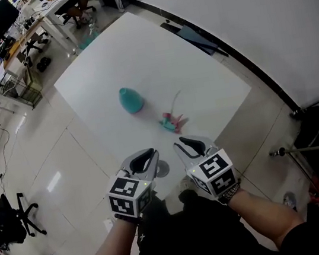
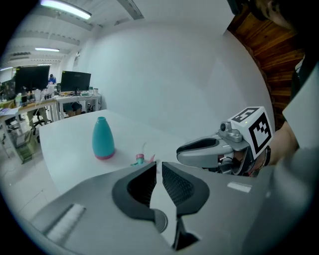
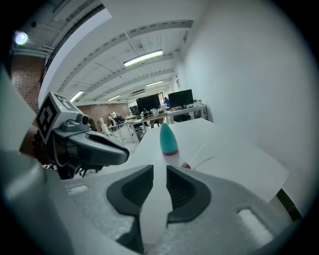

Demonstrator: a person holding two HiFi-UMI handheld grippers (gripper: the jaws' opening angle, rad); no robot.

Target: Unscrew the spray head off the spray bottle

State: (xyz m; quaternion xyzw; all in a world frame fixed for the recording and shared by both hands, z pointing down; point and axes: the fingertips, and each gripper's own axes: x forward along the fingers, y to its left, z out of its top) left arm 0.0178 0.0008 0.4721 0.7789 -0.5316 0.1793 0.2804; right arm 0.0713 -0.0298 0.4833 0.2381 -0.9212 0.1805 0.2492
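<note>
The bottle stands upright on the white table, well out ahead of both my tongs. Its long axis runs straight up, wide pink foot down and narrow neck on top. The neck is bare, with nothing screwed on it. The teal wall is not see-through, so I cannot tell whether there is anything inside.

The spray head lies on its side on the table, near the bottle and apart from it, between the bottle and my right tongs. Its thin tube stretches along the tabletop away from me, toward the far right part of the table.

My left tongs are barely spread: only a thin slit shows between the tips, with nothing in it. My right tongs stand a little wider, and the gap is also empty. Both hover over the near edge of the table, side by side, pointing forward and down toward the two pieces.

The spray head is too small to make out its trigger or nozzle. In the right gripper view my own jaw covers most of it and only a pink bit shows.
</note>
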